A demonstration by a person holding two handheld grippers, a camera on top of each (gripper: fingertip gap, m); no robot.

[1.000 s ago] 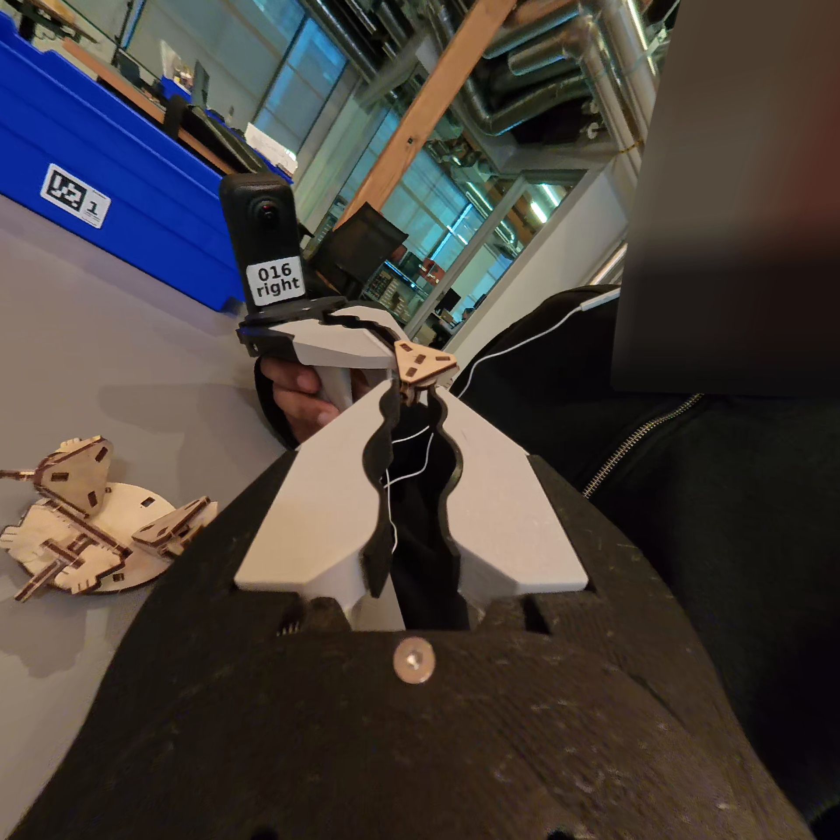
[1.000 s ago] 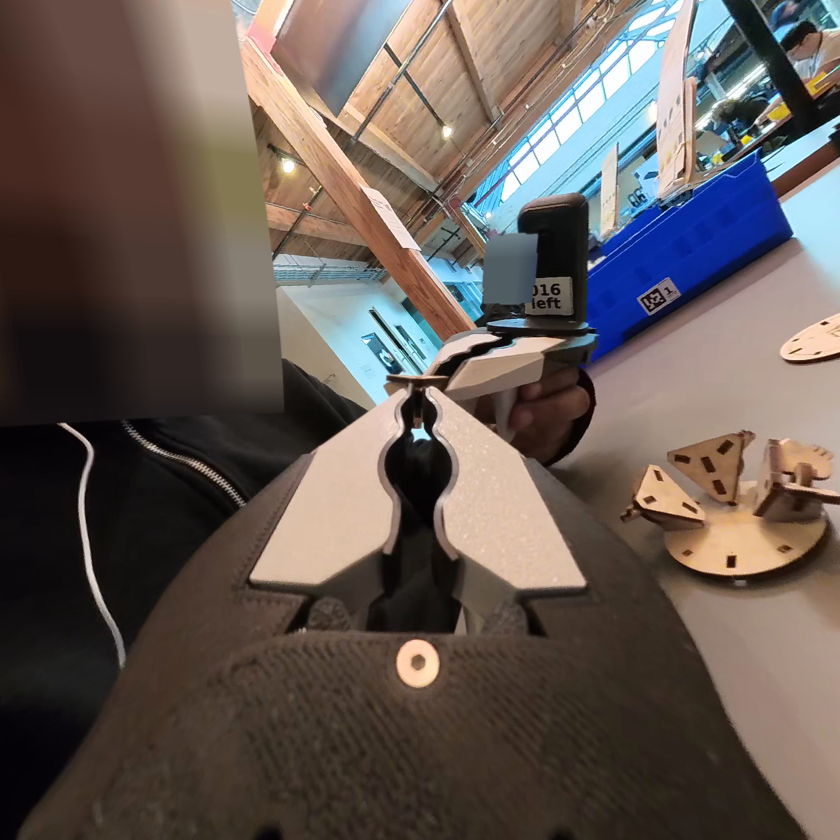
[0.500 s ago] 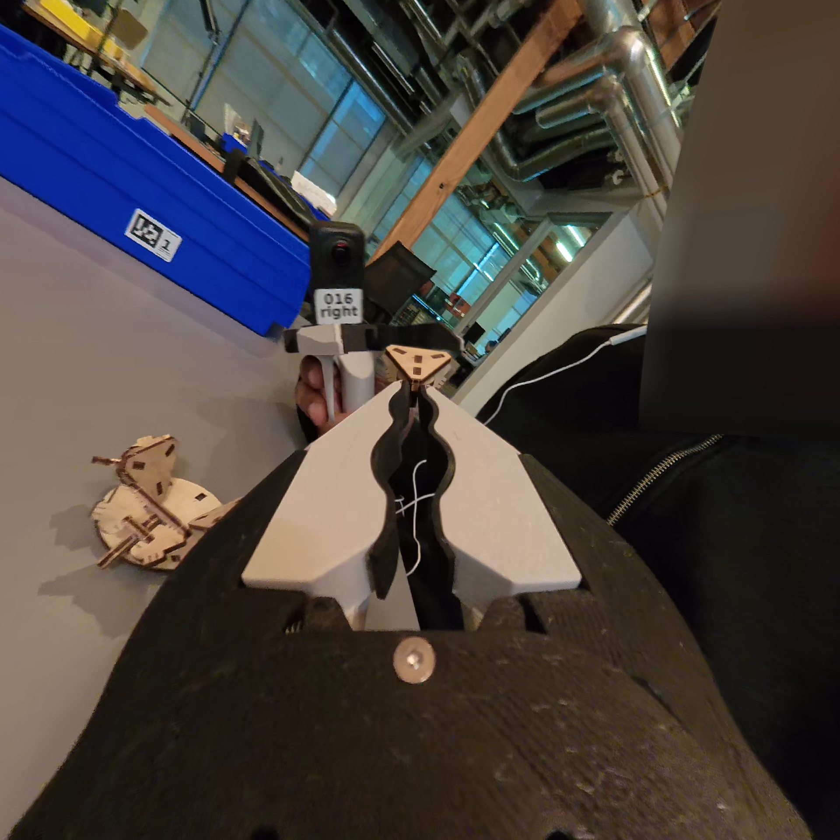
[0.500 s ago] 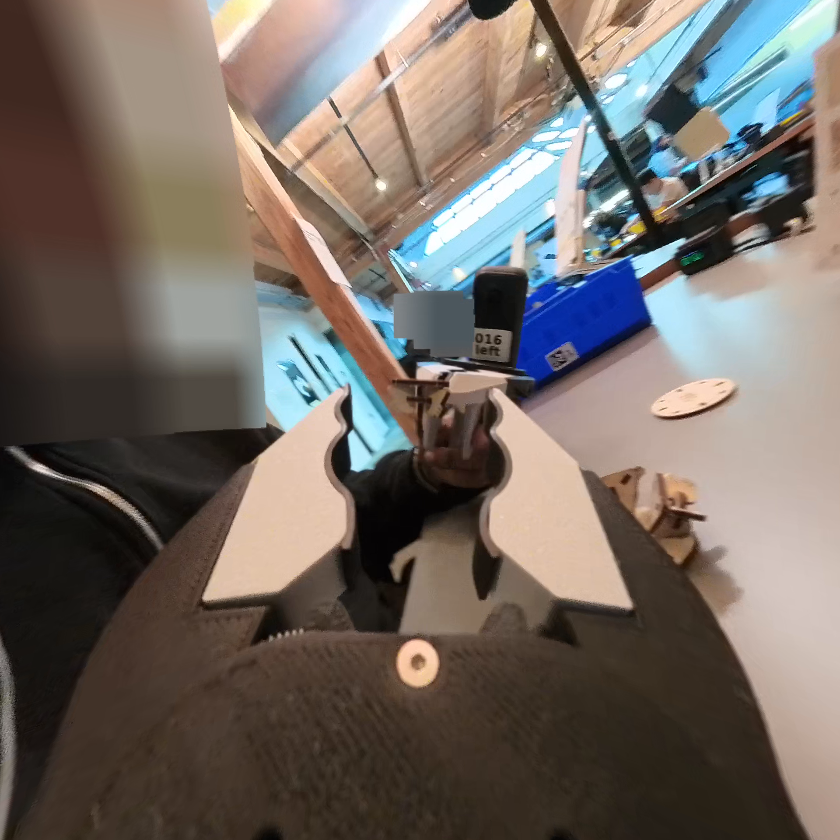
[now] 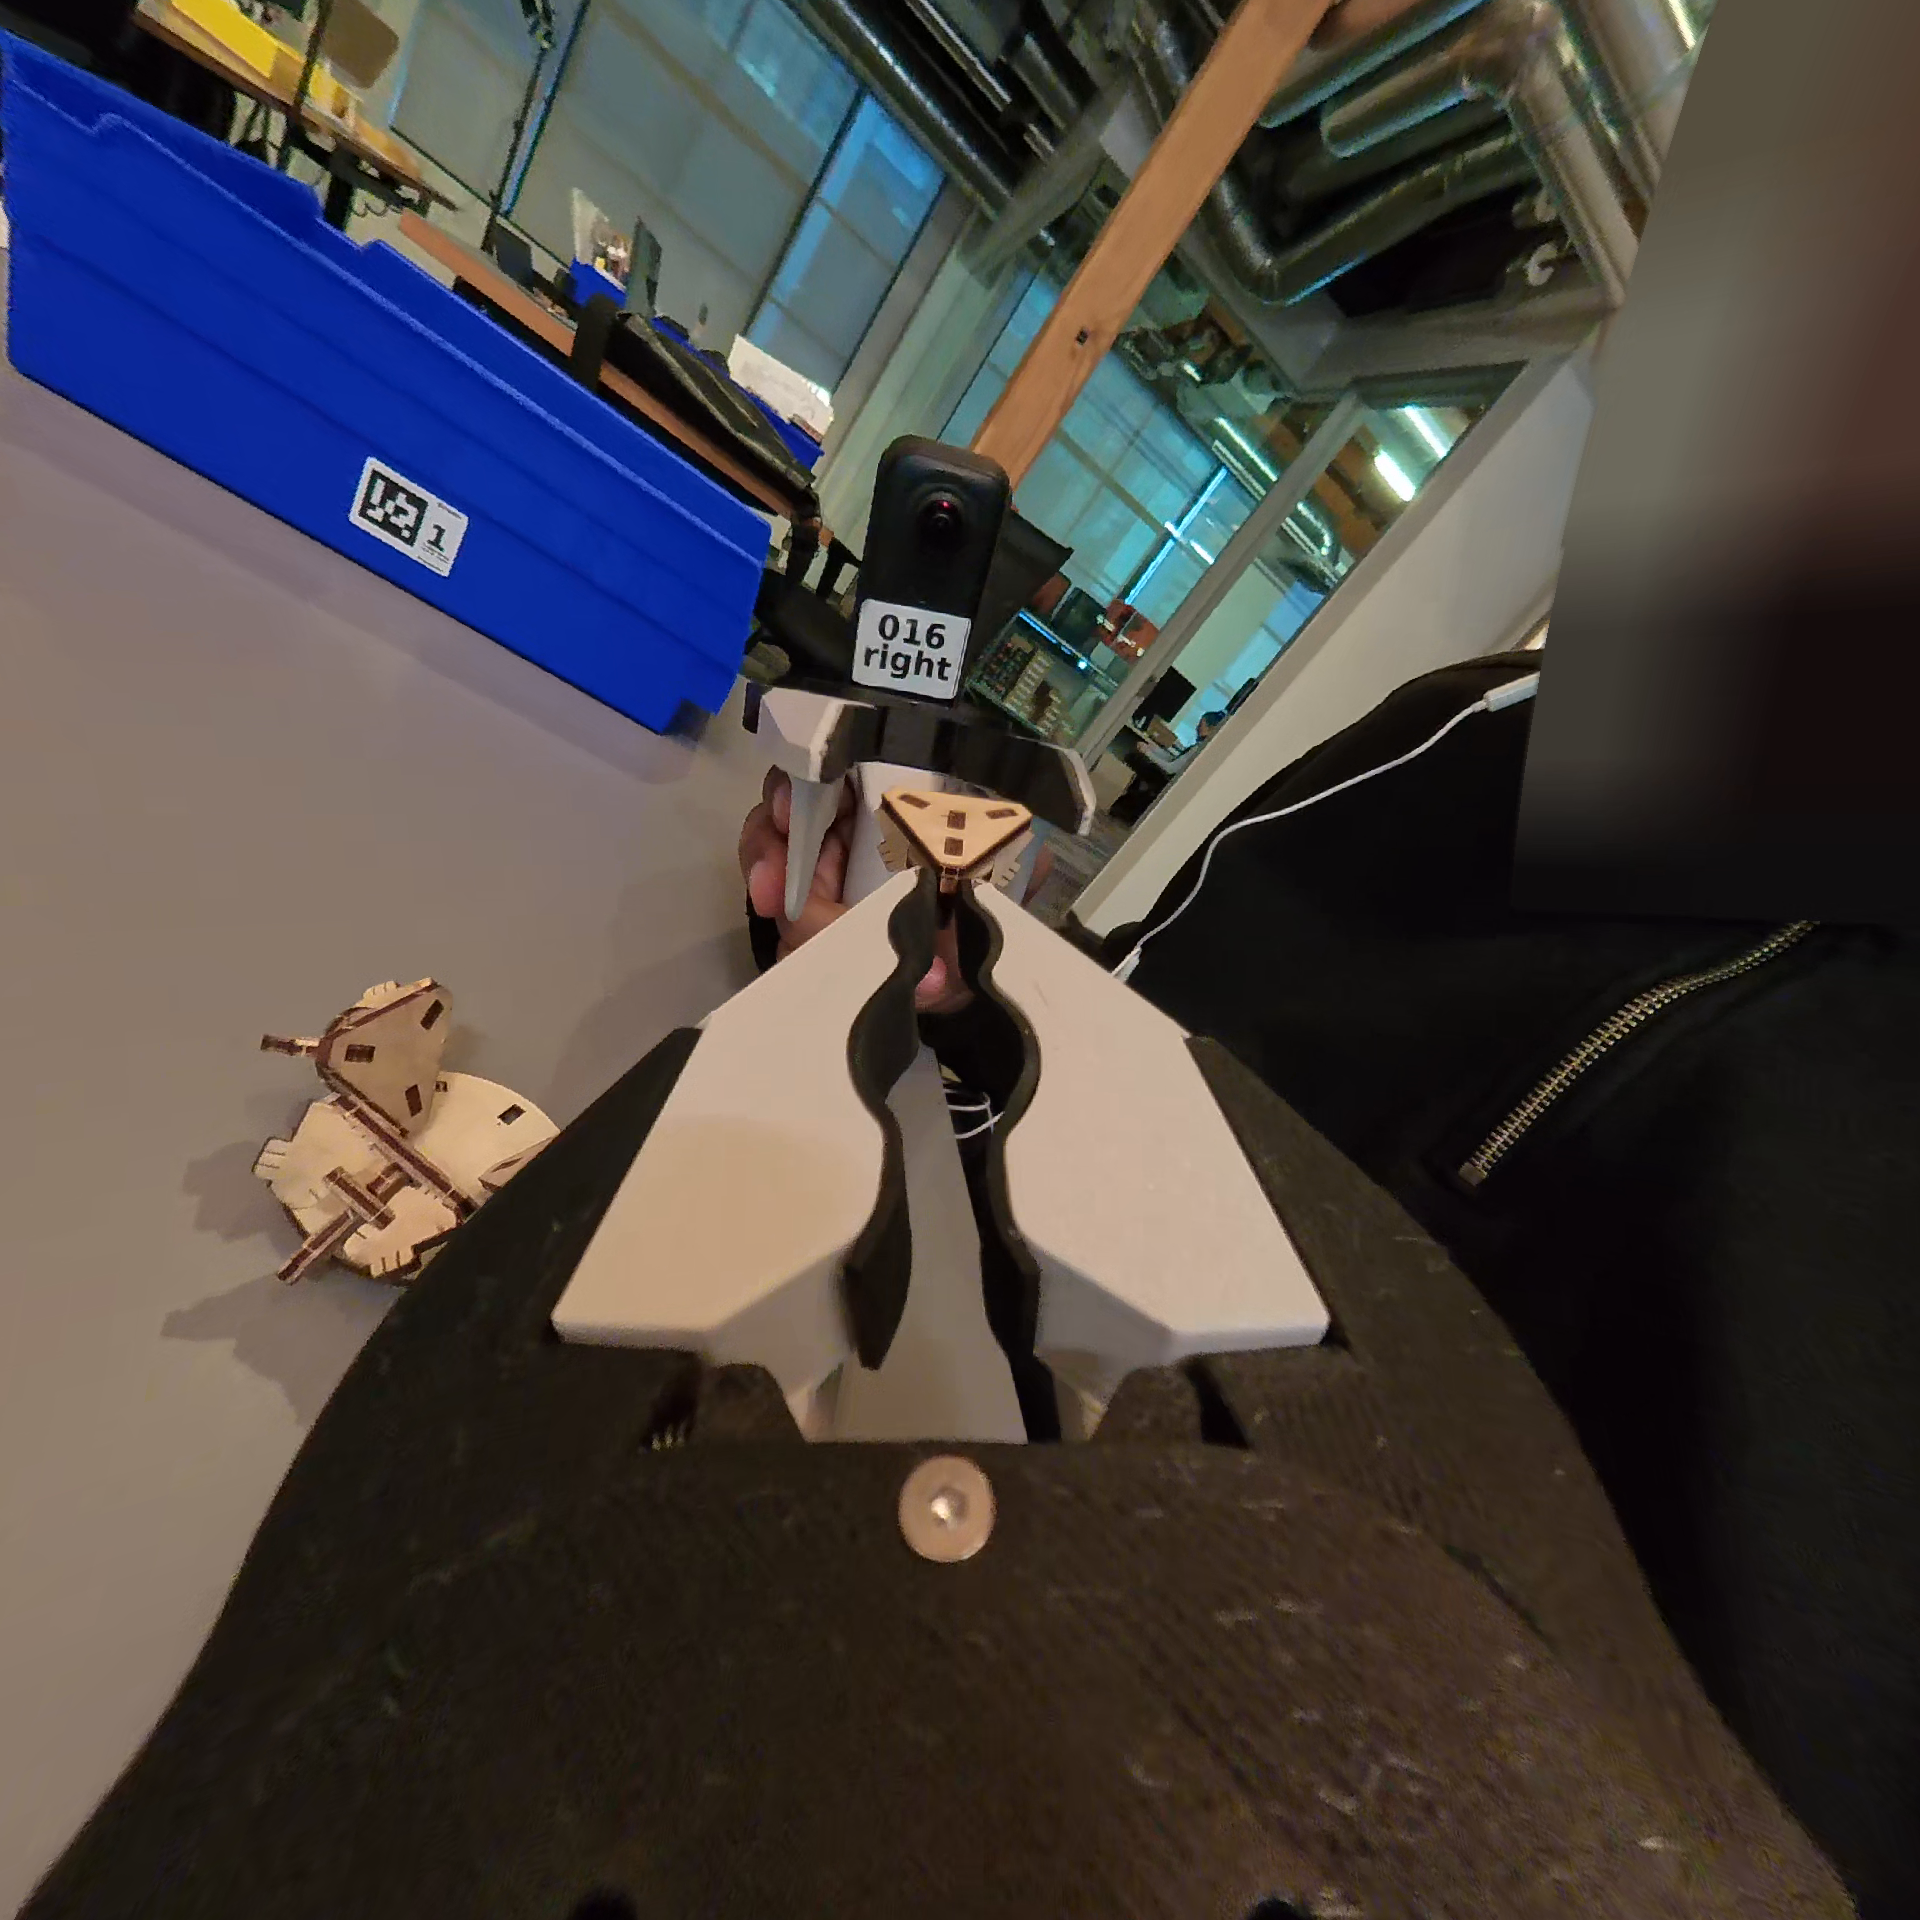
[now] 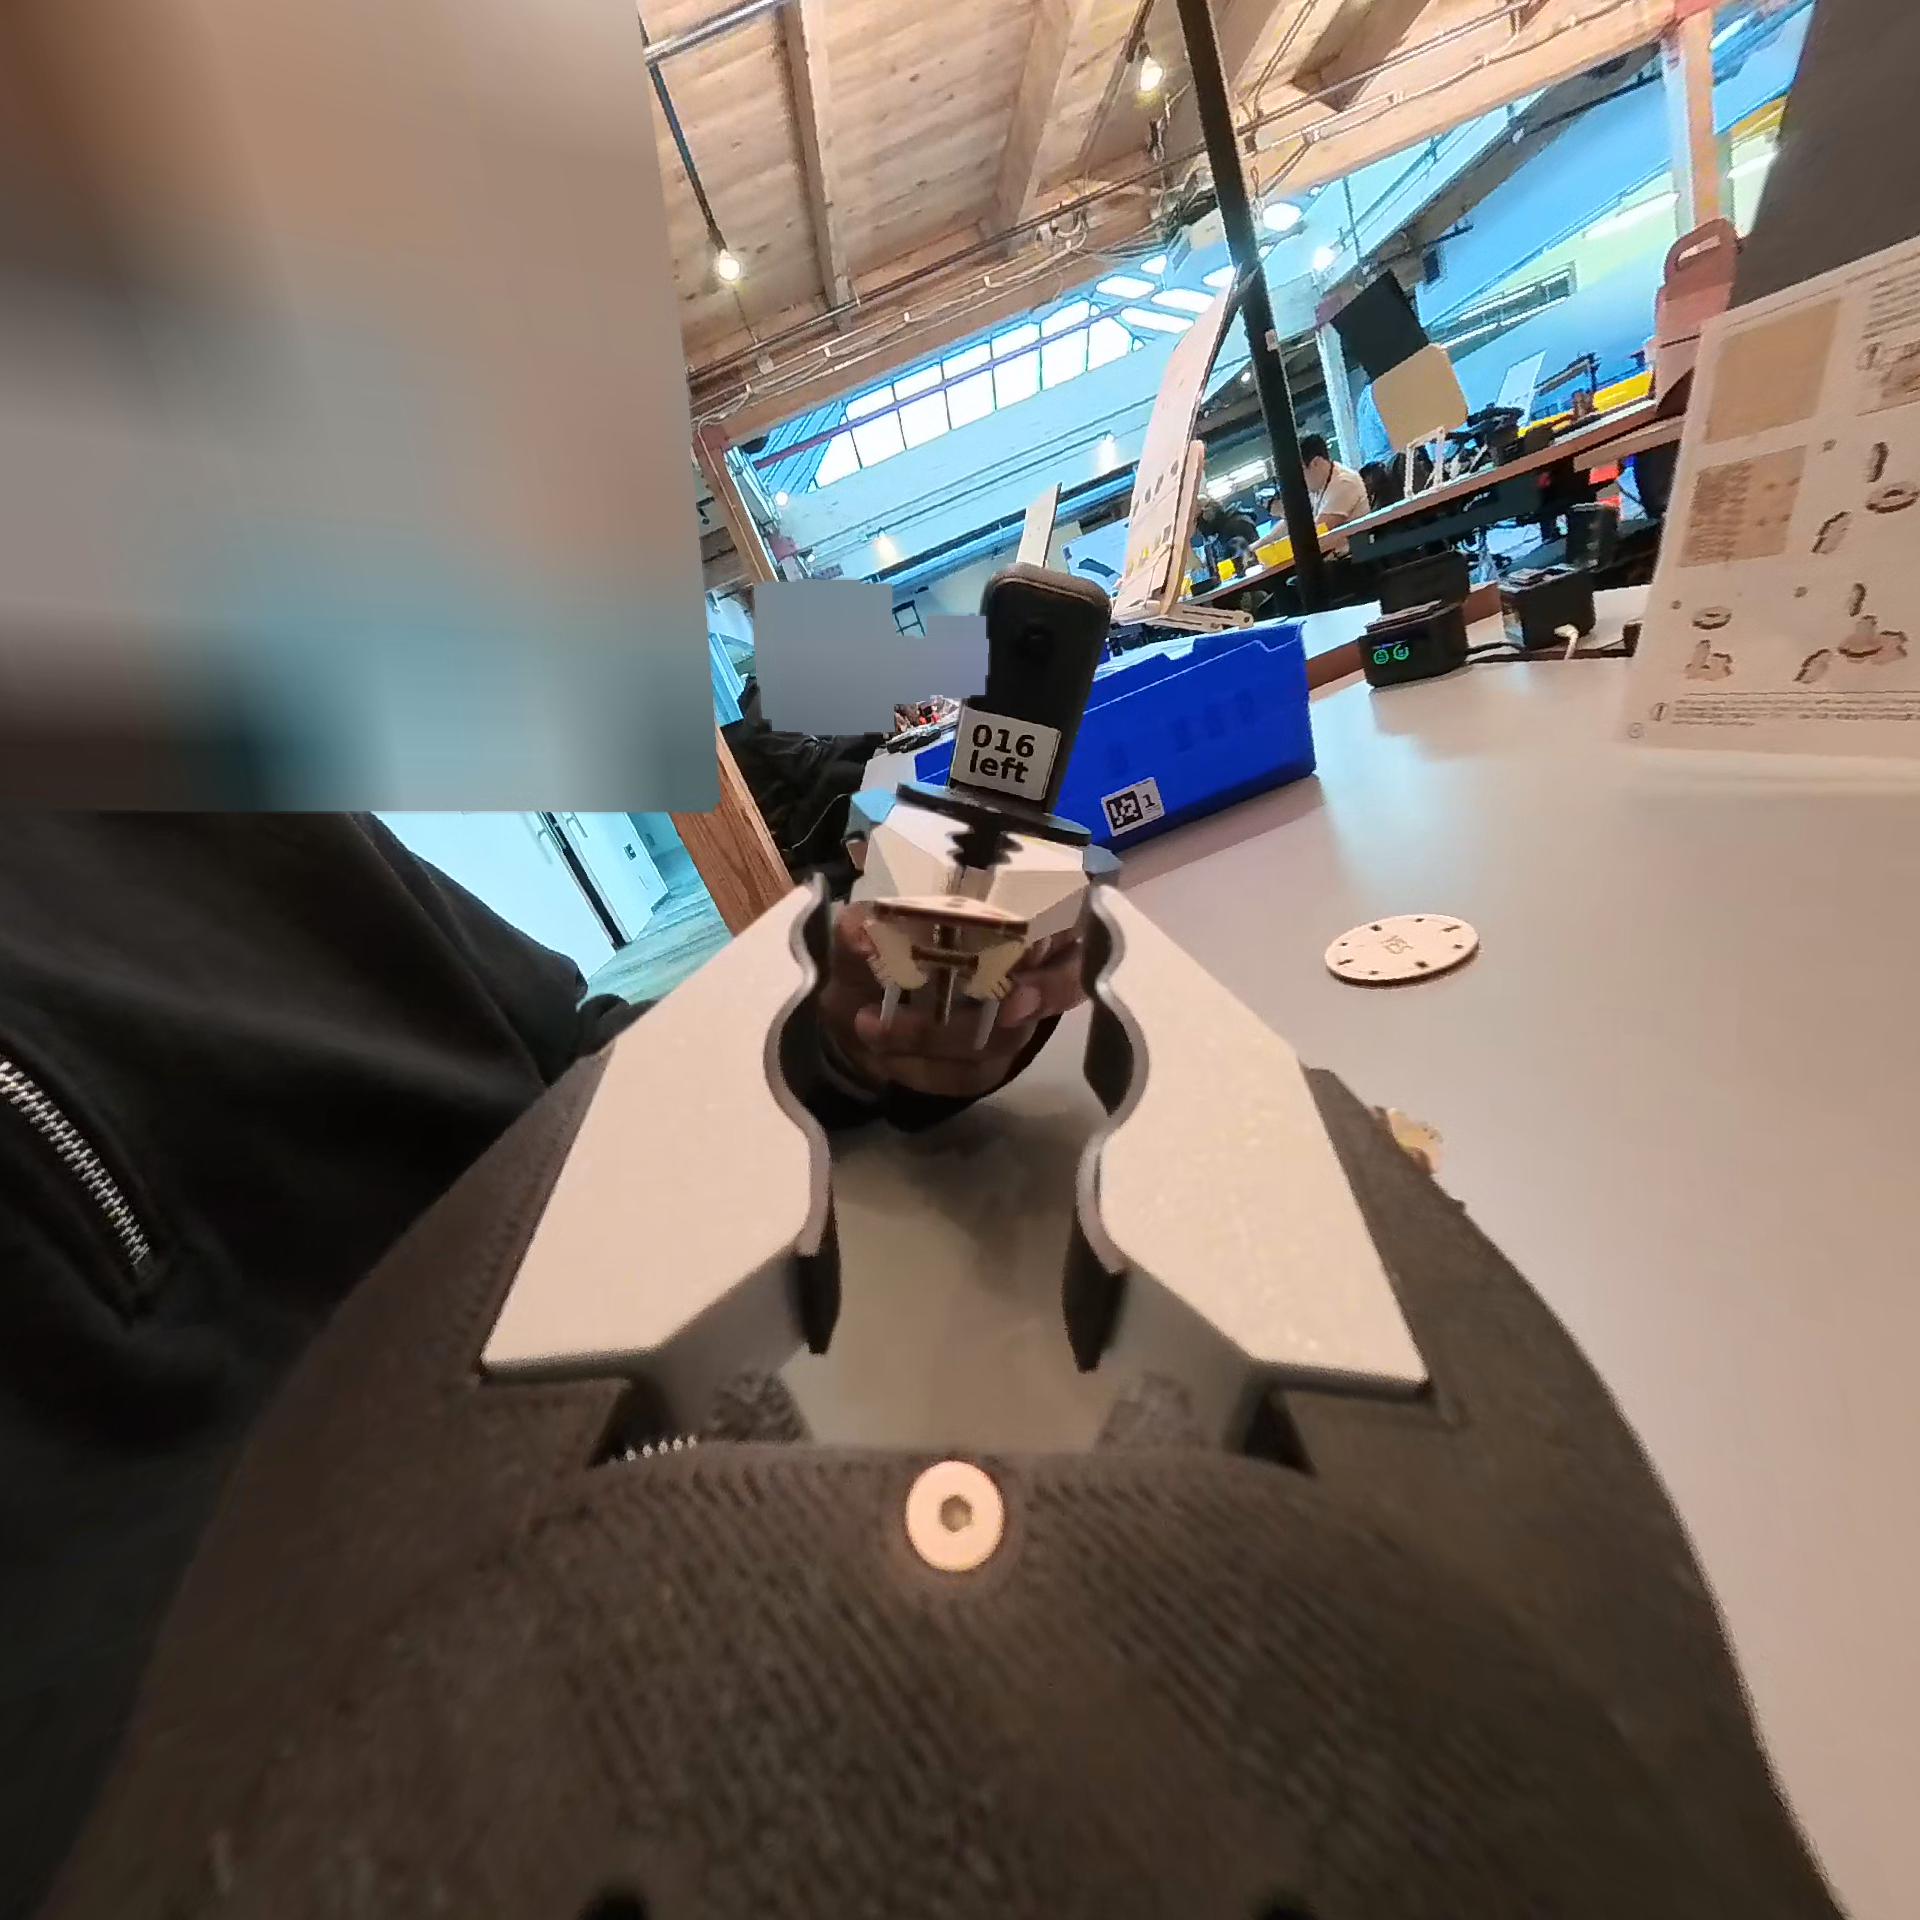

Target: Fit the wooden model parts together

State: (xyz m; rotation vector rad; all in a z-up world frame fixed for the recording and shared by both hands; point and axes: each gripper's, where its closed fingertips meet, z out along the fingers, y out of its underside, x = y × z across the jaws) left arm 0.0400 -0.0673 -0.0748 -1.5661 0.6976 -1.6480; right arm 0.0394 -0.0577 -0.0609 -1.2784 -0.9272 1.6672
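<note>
Left gripper (image 5: 943, 883): you hold it raised above the grey table (image 5: 260, 831), its fingertips pinched on a thin tab under a small triangular wooden piece (image 5: 954, 828).
Right gripper (image 6: 951, 930): its fingers stand wide apart with nothing between the pads, and it points straight at the left gripper.
Wooden piece: it sits at the left fingertips, in the air just in front of your open right gripper, tabs hanging below it.
Hands: each grips a handle, and the two tools face one another, close together, in front of your dark jacket (image 5: 1558, 1039).
Nearby on the table: a partly built wooden assembly (image 5: 390, 1143) to one side, a loose wooden disc (image 6: 1403, 945), a blue bin (image 5: 364, 416) farther off, and a printed sheet (image 6: 1797, 520).
</note>
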